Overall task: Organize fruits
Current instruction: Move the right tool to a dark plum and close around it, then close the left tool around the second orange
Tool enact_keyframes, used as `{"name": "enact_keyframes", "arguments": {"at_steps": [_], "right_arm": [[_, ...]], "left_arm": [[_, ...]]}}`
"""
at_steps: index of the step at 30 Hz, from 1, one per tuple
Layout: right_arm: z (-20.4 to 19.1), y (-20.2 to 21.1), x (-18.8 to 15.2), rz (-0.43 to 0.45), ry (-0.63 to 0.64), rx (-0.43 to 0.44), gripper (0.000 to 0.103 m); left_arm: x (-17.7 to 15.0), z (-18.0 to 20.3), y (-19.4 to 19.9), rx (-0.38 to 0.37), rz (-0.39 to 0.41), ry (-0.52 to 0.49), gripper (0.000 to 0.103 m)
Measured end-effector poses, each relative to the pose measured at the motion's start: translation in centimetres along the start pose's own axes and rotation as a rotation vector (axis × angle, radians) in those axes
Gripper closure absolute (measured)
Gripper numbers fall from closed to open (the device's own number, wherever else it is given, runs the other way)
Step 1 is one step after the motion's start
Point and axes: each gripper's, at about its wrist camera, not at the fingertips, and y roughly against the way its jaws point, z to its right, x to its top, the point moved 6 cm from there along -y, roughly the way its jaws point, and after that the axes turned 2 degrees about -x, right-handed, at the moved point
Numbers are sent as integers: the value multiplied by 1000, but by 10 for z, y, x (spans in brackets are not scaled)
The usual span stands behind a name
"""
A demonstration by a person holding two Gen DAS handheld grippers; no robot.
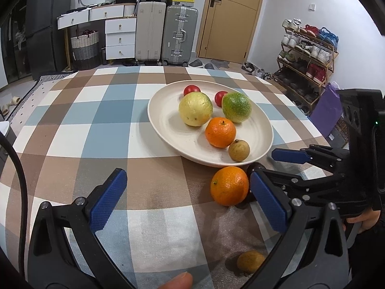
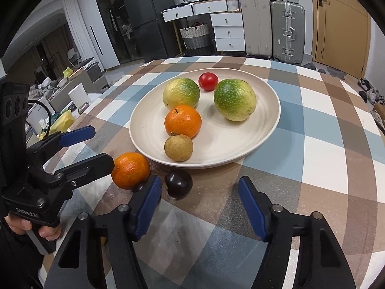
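1. Plate (image 2: 264, 144): cream-coloured, resting on the checked tablecloth (image 2: 324, 132). It holds two green-yellow fruits (image 2: 234, 100), an orange (image 2: 182, 121), a small tan fruit (image 2: 178, 147) and, in the left wrist view, two red tomatoes (image 1: 191, 89).
2. Loose orange (image 2: 130, 170): on the cloth just beside the plate's near rim.
3. Dark plum (image 2: 178, 183): on the cloth next to the loose orange.
4. Second tan fruit (image 1: 251, 261): on the cloth nearer the person.
5. Left gripper (image 1: 190, 204): jaws apart, nothing between them; one finger lies close against the loose orange.
6. Right gripper (image 2: 199, 204): jaws apart and empty, the plum just ahead of its left finger.
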Motion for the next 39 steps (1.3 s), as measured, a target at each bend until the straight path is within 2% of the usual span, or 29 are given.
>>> {"name": "enact_keyframes", "arguments": {"at_steps": [4,9,16,20,26,33,34,39], "right_arm": [[1,-1,0,-7,-2,12,45],[1,1,0,-7,7,17,48],[-7,0,-2,-16,27,58,62],[-10,1,-3,-19,20,117,76],[-11,3,-3,-12,15,141,81],[-9,16,-3,18,33,112,81],[-8,18,-3,23,26,112,81],[-1,21,-3,31,-4,109,81]], "left_arm": [[-2,2,-3,-2,-12,-5,1],[-2,1,-3,-10,-12,3,1],[-2,2,-3,-15,-12,4,1],[-2,0,-4,-19,-17,12,1],[-2,2,-4,-23,-21,5,1],[-4,8,-5,-56,-41,-5,2],[-5,11,-5,-66,-44,-12,5],[-10,20,-13,-130,-94,-30,35]]}}
